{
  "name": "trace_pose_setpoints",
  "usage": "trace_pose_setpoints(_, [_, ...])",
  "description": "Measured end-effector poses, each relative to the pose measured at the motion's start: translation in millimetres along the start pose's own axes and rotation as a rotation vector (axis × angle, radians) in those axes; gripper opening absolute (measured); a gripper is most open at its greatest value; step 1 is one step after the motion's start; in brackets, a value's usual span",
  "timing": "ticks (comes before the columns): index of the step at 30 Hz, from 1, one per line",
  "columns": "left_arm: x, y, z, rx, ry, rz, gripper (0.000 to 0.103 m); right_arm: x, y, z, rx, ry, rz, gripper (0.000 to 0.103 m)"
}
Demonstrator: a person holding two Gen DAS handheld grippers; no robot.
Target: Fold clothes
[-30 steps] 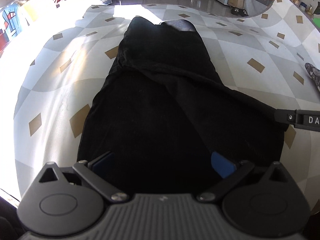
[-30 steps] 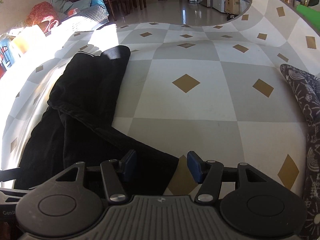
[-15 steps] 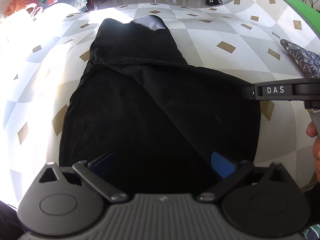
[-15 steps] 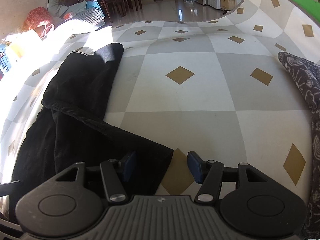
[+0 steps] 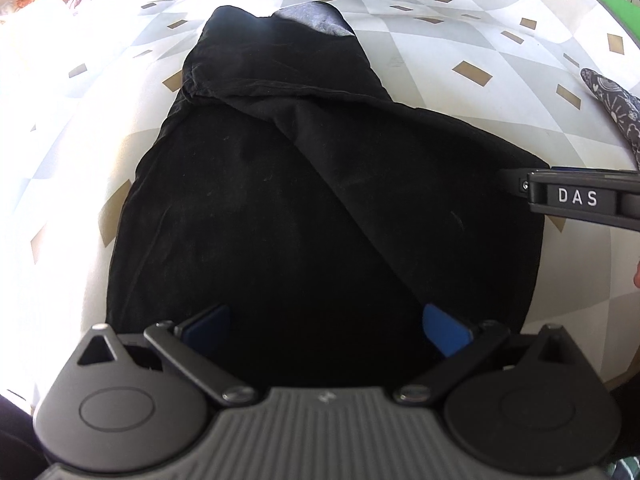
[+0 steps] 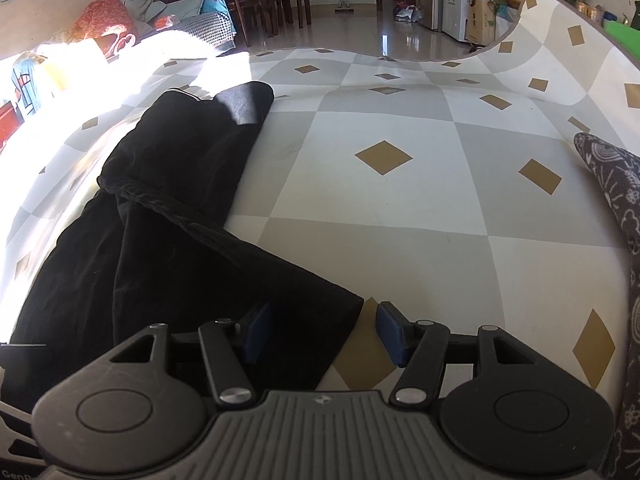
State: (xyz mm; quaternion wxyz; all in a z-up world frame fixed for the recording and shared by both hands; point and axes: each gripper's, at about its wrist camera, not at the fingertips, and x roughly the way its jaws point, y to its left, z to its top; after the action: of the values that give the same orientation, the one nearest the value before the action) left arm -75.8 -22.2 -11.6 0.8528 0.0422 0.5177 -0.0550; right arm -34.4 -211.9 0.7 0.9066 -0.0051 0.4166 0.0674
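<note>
Since a second ago the left wrist view has swung so that the black garment point(image 5: 320, 200) sits more squarely ahead, the right gripper's side bar marked DAS reaches further in from the right edge, and in the right wrist view the garment's near corner has slid a little rightward between the fingers. Largest in both views is the table point(image 6: 400, 220), covered in a cloth of grey and white squares with small tan diamonds, brightly sunlit along its left side. On it lies the black garment, a long dark shape running away from the cameras, its far end showing a grey lining, with one layer folded diagonally across the body from upper left to lower right. A dark patterned fabric point(image 6: 612, 184) rests at the table's right edge, well apart from the garment. Beyond the table are a glossy floor, chairs and potted plants. The left gripper point(image 5: 326, 330) hangs over the garment's near end with its jaws wide apart, blue pads point(image 5: 444, 334) clear of each other and nothing pinched between them. The right gripper point(image 6: 320, 332) has its jaws parted too, straddling the garment's near right corner: that corner lies in the gap, but the pads point(image 6: 390, 334) do not press it.
</note>
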Motion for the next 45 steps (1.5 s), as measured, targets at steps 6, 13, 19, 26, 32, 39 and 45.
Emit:
trace_pose_setpoints(6, [3,-6,0,0.031,0.000,0.033,0.103,3,5,-1,-0.029,-0.012,-0.021,0.060])
trace_pose_setpoints(13, [7,-9,6,0.056,-0.022,0.074,0.103,7,6,-1,-0.029,-0.039,-0.027,0.063])
trace_pose_setpoints(19, [9,-11,14,0.070,-0.057,0.079,0.103,10,3,2,-0.021,-0.050,-0.029,0.064])
trace_pose_setpoints(26, [13,-14,21,0.070,-0.078,0.073,0.103,12,1,3,-0.025,-0.063,-0.028,0.065])
trace_pose_setpoints(32, [11,-13,22,0.056,-0.077,0.060,0.103,10,0,0,-0.042,-0.074,-0.005,0.059])
trace_pose_setpoints(39, [6,-6,14,0.035,-0.017,0.046,0.103,5,-4,3,-0.010,-0.057,0.008,0.029])
trace_pose_setpoints(45, [-1,-3,5,0.007,0.006,-0.026,0.103,-5,-10,6,0.063,-0.044,0.064,0.023])
